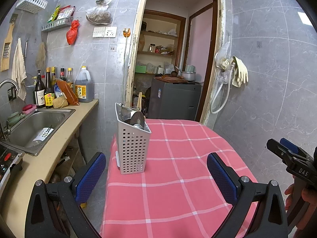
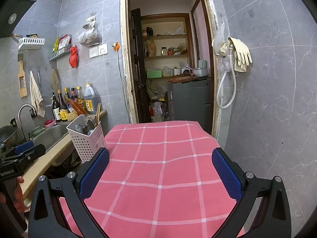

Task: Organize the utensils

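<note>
Left wrist view: left gripper (image 1: 156,175) low over the bench (image 1: 178,188) with its pink checked cloth, jaws wide apart, gripping nothing. Upright near the bench's far left corner, a perforated white basket (image 1: 132,150) holding spoons (image 1: 136,120) and chopsticks (image 1: 139,101). Further left, a steel sink (image 1: 33,128) with bottles (image 1: 47,91) behind it. At the right edge, the right gripper (image 1: 285,148). Right wrist view: right gripper (image 2: 160,175) over the bench's middle, jaws likewise spread, empty. Basket (image 2: 87,140) at the bench's left edge, beside the sink (image 2: 49,136); spoons (image 2: 85,129) standing inside it. Left gripper (image 2: 25,150) at far left.
</note>
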Tool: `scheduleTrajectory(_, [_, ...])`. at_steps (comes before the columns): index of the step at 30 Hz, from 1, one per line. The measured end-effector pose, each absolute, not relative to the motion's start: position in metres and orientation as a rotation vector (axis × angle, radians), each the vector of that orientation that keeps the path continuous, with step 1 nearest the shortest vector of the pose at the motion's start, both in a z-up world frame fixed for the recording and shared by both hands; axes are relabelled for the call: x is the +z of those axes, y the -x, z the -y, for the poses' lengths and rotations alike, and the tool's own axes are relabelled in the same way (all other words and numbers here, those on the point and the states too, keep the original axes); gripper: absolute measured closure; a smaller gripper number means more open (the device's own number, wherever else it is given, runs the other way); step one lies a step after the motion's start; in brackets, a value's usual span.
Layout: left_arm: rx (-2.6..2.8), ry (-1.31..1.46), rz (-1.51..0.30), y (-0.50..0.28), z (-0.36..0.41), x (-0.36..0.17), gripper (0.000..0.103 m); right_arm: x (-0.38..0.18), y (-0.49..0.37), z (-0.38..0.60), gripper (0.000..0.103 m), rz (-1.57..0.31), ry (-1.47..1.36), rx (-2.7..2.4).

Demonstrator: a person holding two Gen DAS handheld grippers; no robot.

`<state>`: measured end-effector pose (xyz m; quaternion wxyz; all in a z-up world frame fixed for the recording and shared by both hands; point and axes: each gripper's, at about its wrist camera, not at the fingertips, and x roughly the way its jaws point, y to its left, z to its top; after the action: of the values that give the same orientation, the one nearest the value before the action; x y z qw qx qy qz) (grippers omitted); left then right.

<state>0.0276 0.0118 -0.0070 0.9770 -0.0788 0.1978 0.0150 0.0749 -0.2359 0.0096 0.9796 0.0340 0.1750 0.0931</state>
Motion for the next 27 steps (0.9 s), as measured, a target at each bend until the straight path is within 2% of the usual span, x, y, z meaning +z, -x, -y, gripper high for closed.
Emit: scheduleTrajectory(27, [0.024,0.183,-0.423,-0.031,-0.0115,-0.0106,0.0,0.0081,-0.0749,0.2356,0.001,-0.358,-0.068,0.187])
